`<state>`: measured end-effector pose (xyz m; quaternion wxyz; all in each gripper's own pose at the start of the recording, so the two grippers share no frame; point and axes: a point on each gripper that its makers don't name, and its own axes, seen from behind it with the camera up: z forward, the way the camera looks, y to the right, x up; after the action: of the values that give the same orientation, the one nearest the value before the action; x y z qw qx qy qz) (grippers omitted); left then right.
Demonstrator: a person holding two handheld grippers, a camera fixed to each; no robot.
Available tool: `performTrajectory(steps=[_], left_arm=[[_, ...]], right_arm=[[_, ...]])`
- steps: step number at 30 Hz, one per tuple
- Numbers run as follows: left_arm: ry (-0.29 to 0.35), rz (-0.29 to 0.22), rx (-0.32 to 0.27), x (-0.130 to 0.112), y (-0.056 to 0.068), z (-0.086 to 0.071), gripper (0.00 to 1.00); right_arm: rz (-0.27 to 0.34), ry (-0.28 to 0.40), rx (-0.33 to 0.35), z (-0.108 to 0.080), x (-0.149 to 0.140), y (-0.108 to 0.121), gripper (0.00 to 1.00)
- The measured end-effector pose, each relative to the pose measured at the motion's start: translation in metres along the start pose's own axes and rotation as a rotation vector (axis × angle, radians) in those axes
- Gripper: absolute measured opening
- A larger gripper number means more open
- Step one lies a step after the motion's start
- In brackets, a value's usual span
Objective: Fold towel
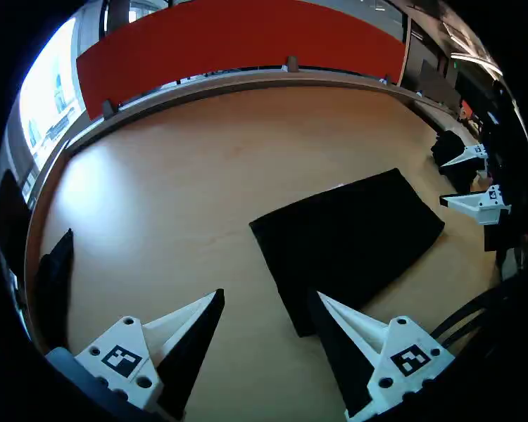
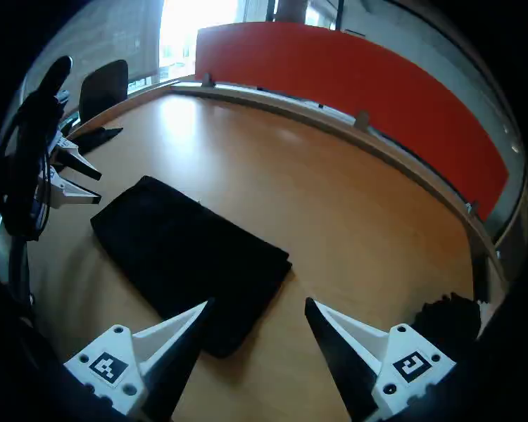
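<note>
Towel (image 1: 348, 239), black and folded into a flat oblong, lies on the wooden desk (image 1: 193, 176), well clear of the desk's far edge, where a red partition (image 1: 243, 42) stands. In the left gripper view the left gripper (image 1: 266, 293) hovers at the towel's near corner with its two fingers spread wide and nothing between them; one finger overlaps that corner, and whether it touches the cloth I cannot tell. Past the towel's far short end, toward the desk's side edge, the right gripper (image 1: 441, 182) shows with its fingers apart too, pointing at the cloth but clear of it.

In the right gripper view the same towel (image 2: 186, 253) runs slantwise across the desk (image 2: 348, 211). The right gripper (image 2: 258, 302) is spread open and empty, one finger over the towel's near end. The left gripper (image 2: 100, 188) sits beyond the towel's opposite end, fingers parted. A dark chair (image 2: 103, 88) stands behind the desk's far corner, beside the partition (image 2: 362, 77).
</note>
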<state>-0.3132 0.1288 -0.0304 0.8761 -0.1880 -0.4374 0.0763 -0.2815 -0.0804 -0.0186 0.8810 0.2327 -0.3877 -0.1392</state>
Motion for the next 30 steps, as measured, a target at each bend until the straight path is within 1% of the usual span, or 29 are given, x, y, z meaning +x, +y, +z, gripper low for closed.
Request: performTrajectory(steps=[5, 9, 15, 23, 30], left_arm=[[-0.005, -0.015, 0.002, -0.01, 0.003, -0.005, 0.86], [-0.005, -0.027, 0.01, -0.014, 0.002, -0.007, 0.86], [0.004, -0.05, 0.035, -0.02, -0.003, -0.013, 0.86], [-0.001, -0.102, 0.066, -0.035, -0.01, -0.021, 0.86], [-0.001, -0.126, 0.088, -0.042, -0.015, -0.029, 0.86]], right_arm=[[0.005, -0.006, 0.006, -0.003, -0.009, -0.005, 0.97], [0.005, -0.007, 0.016, -0.003, -0.011, -0.007, 0.97], [-0.014, -0.011, 0.038, 0.0, -0.012, -0.011, 0.97], [-0.05, -0.013, 0.076, 0.004, -0.013, -0.019, 0.97], [-0.065, -0.026, 0.106, 0.007, -0.017, -0.025, 0.97]])
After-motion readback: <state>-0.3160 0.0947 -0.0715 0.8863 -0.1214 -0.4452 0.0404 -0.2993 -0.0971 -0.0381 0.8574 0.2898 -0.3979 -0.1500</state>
